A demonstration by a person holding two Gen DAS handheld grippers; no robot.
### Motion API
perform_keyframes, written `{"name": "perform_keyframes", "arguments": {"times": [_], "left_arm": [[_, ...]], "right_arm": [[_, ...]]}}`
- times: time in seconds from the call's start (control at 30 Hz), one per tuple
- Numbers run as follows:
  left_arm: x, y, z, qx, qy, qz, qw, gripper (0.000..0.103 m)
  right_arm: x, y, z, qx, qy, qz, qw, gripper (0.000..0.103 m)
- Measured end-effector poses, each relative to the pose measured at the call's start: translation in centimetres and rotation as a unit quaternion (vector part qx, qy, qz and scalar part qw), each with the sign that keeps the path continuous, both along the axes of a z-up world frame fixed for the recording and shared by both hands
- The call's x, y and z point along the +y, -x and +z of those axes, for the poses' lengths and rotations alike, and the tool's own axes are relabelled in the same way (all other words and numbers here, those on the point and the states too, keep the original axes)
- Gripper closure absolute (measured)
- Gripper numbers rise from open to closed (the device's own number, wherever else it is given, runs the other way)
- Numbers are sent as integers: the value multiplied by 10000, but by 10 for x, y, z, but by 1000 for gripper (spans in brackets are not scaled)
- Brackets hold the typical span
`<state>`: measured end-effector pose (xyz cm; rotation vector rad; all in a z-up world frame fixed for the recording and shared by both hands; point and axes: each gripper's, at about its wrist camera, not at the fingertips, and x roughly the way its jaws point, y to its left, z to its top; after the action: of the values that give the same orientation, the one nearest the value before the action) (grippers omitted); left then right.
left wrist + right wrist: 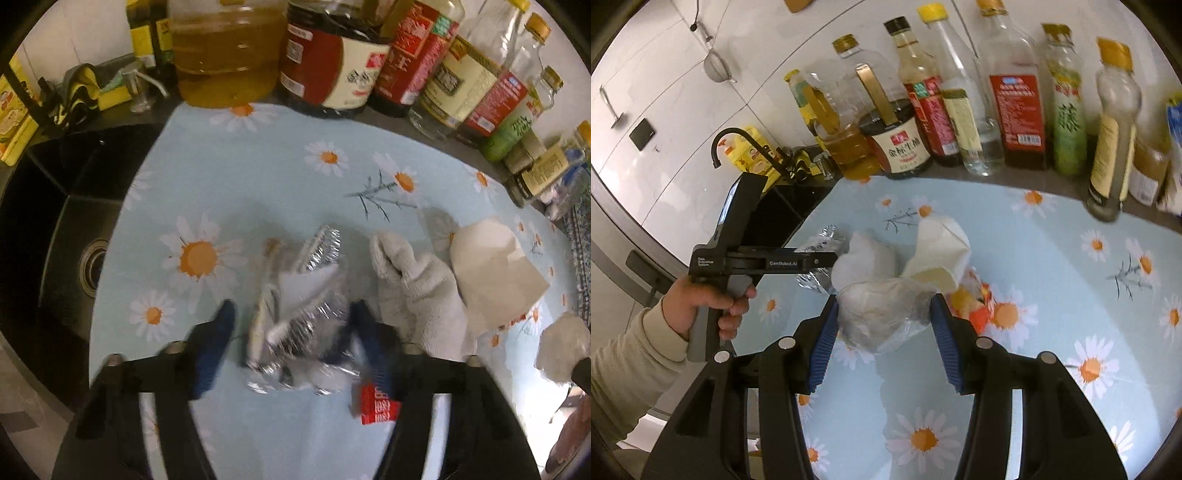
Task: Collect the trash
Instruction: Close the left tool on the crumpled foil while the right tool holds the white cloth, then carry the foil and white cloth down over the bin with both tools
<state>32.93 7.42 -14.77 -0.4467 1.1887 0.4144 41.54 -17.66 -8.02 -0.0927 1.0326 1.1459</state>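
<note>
Saw a light-blue daisy-print cloth [258, 166] spread over the counter, w/ a black sink [55, 221] just beside its left edge and a black tap [738, 140] behind that. Noted a row of condiment bottles [1015, 110] along the back wall, incl. an oil jug [225, 55] and a soy sauce jug [332, 62] standing upright at the cloth's far edge.

Found the trash mid-cloth: a white rag [413, 295] bunched up, touching a crumpled white paper cup [495, 266] on its right. Left of the rag lay a crumpled foil wrapper [314, 306], and near it, closer to the camera, a small red sachet [376, 404].

Found the left gripper [293, 310] pointed steeply down, straddling the foil wrapper: jaws parted, left pad clear of the foil, right pad about touching it, though too blurred to be sure. No grasp made yet. Saw a hand [701, 314] in a cream sleeve [628, 369] round its handle.

Found the right gripper [883, 302] clenched on a scrunched clear plastic bag [882, 314], both blue pads pressed into it, held above the cloth near the rag and cup
</note>
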Motion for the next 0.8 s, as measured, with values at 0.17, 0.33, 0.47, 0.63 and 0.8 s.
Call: {"name": "perform_keyframes", "arguments": {"times": [0.17, 0.33, 0.47, 0.63, 0.8], "left_arm": [[-9, 2, 1, 1, -212, -147, 9997, 48], [-18, 9, 7, -32, -363, -226, 9991, 49], [-23, 19, 17, -105, -429, -259, 9987, 49], [-27, 36, 27, -301, -402, -282, 9983, 49], [-37, 54, 35, -451, -362, -448, 9973, 49]], "right_arm": [[-5, -1, -10, 148, 19, -37, 9999, 53], [-7, 2, -18, 221, 112, -27, 9997, 53], [-9, 8, -20, 246, 159, -30, 9996, 53], [-15, 20, -18, 192, 212, -135, 9995, 53], [-21, 34, -14, 129, 271, -299, 9991, 53]]}}
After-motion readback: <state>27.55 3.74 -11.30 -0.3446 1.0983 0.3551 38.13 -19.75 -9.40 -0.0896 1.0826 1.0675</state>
